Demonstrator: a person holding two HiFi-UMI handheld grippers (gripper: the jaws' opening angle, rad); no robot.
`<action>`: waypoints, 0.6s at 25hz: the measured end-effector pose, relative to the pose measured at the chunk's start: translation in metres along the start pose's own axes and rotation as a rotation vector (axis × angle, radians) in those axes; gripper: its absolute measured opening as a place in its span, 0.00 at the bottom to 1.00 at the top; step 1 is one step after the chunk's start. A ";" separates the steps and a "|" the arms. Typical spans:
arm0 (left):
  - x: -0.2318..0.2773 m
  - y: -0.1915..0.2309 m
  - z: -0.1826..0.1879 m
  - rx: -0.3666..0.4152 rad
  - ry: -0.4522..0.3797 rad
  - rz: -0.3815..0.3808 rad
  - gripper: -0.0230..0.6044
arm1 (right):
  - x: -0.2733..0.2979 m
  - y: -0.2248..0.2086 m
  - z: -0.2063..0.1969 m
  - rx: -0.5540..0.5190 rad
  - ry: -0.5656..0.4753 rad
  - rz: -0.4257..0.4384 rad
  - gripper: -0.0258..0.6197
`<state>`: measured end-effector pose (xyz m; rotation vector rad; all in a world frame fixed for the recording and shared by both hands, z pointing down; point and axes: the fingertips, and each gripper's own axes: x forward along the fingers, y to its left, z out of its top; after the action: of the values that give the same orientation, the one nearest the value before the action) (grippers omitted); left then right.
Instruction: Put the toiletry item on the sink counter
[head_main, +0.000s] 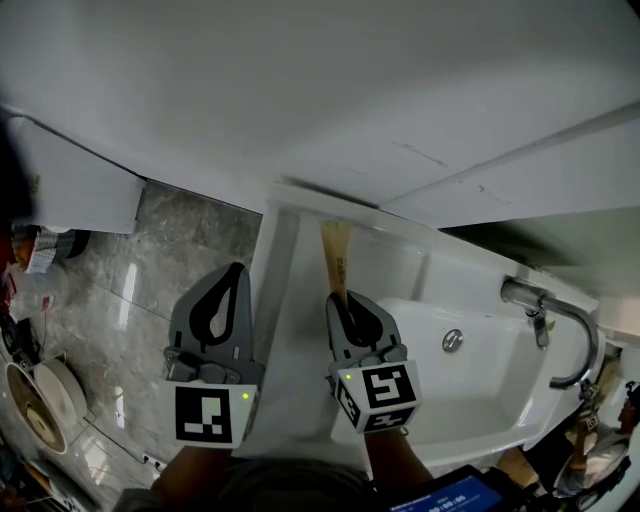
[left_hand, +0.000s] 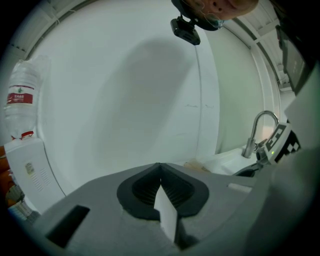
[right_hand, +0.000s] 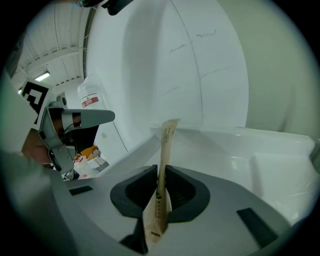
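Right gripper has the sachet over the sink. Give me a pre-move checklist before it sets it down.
1. Grip: the right gripper has its jaws shut on the sachet, which stands upright between them. ok.
2. Position: the sachet's tip is over the sink counter, not the basin. ok.
3. Landing spot: the counter around the tip looks bare. ok.
4. Sachet touching the counter: cannot tell.
5. Left gripper: shut with nothing in it, off to the sink's left. ok.
6. Faucet: across the basin, well away from the sachet. ok.
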<state>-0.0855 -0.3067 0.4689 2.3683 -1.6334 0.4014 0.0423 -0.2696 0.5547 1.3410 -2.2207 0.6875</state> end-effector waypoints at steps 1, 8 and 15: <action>0.000 0.000 0.000 0.000 0.002 -0.001 0.06 | 0.000 0.000 0.000 -0.006 0.000 -0.001 0.10; 0.001 0.002 -0.001 -0.006 0.003 0.000 0.06 | 0.004 0.005 0.001 -0.003 -0.004 0.022 0.16; -0.004 -0.003 0.008 -0.002 -0.015 -0.009 0.06 | -0.004 0.004 0.010 -0.004 -0.030 0.004 0.18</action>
<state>-0.0837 -0.3048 0.4600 2.3821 -1.6289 0.3811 0.0395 -0.2716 0.5439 1.3542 -2.2477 0.6678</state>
